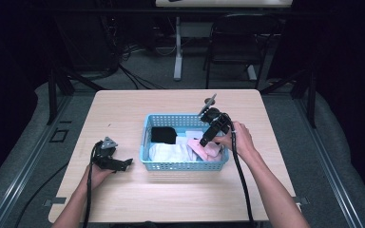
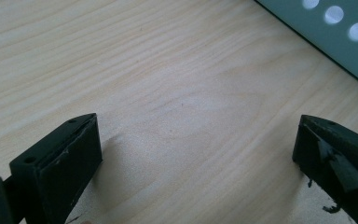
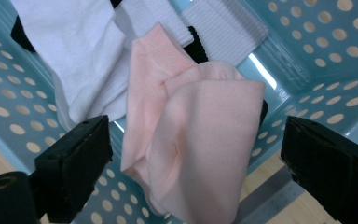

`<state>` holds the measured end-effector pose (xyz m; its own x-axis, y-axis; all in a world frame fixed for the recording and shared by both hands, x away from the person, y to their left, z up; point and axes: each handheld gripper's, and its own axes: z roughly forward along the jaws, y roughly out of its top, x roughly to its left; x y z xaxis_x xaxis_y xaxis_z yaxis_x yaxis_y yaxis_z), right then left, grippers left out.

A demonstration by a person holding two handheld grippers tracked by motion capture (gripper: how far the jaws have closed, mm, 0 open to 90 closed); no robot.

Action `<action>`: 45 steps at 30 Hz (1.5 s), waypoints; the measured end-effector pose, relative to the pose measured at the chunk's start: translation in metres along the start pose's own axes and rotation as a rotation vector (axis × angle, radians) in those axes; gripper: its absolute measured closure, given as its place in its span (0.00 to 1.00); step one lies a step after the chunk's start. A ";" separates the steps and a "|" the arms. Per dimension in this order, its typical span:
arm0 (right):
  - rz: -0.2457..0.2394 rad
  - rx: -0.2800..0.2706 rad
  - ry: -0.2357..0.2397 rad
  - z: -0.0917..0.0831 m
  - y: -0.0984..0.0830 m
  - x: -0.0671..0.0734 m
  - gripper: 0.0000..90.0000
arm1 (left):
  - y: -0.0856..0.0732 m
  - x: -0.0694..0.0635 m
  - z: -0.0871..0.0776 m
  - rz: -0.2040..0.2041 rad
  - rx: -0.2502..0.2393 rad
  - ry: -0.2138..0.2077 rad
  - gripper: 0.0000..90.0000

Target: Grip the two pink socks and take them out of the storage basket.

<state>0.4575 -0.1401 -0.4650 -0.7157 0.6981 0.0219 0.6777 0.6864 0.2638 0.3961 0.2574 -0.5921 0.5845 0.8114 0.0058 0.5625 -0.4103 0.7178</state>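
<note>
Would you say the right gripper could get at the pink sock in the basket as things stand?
Probably yes: the right gripper hangs open right over the pink sock, which lies on top in the basket, nothing covering it.

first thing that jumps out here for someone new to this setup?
The light blue perforated basket at the table's centre, holding white, black and pink fabric. The right gripper hangs open over its right end, jaws either side of the pink cloth without closing on it. The left gripper rests open on bare wood just left of the basket.

Table (image 1: 123,199) brightly lit, surroundings dark; close views perhaps slightly soft.
</note>
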 end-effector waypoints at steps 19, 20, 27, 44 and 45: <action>0.014 0.107 -0.038 0.030 -0.001 -0.001 0.63 | 0.000 0.000 0.000 0.001 0.000 -0.002 0.01; 0.006 0.113 -0.044 0.030 -0.001 -0.001 0.69 | 0.000 0.000 0.000 0.001 0.000 -0.001 0.01; 0.008 0.088 -0.035 0.020 0.000 0.003 0.89 | 0.000 0.000 0.000 0.001 0.000 -0.002 0.01; 0.017 -0.010 0.007 -0.038 0.003 0.002 0.90 | 0.000 0.000 0.000 0.000 0.000 -0.003 0.01; 0.017 -0.010 0.007 -0.038 0.003 0.002 0.90 | 0.000 0.000 0.000 0.000 0.000 -0.003 0.01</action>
<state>0.4516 -0.1443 -0.4271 -0.7051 0.7084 0.0331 0.6882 0.6722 0.2730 0.3963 0.2574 -0.5922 0.5864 0.8100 0.0037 0.5621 -0.4103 0.7181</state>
